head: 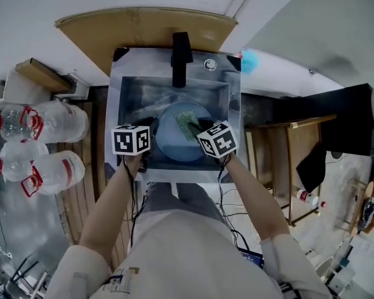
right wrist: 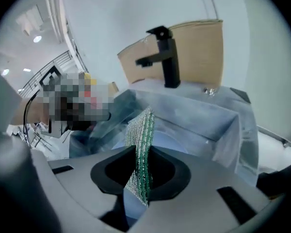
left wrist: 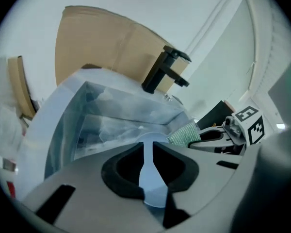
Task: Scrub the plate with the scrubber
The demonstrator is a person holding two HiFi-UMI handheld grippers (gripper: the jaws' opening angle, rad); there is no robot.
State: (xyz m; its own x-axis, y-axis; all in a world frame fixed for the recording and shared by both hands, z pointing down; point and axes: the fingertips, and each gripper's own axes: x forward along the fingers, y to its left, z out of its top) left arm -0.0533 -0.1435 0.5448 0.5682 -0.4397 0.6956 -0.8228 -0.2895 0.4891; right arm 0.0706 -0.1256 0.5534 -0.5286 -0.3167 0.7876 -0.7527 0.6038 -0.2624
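A pale blue plate (head: 173, 143) lies in the plastic-lined sink (head: 121, 104). On its far right part rests a green mesh scrubber (head: 188, 124), and my right gripper (head: 198, 131) is shut on it. In the right gripper view the scrubber (right wrist: 140, 135) stands upright, pinched between the jaws of that gripper (right wrist: 143, 166), with the plate (right wrist: 172, 143) behind it. My left gripper (head: 146, 127) sits at the plate's left rim. In the left gripper view its jaws (left wrist: 148, 154) stand a narrow gap apart, the plate (left wrist: 153, 186) shows in that gap, and the scrubber (left wrist: 184, 132) is to the right.
A black faucet (head: 181, 58) rises at the sink's back edge, with a cardboard sheet (head: 143, 33) against the wall behind it. Large water bottles (head: 50, 126) stand on the floor to the left. A wooden table (head: 299, 161) is on the right.
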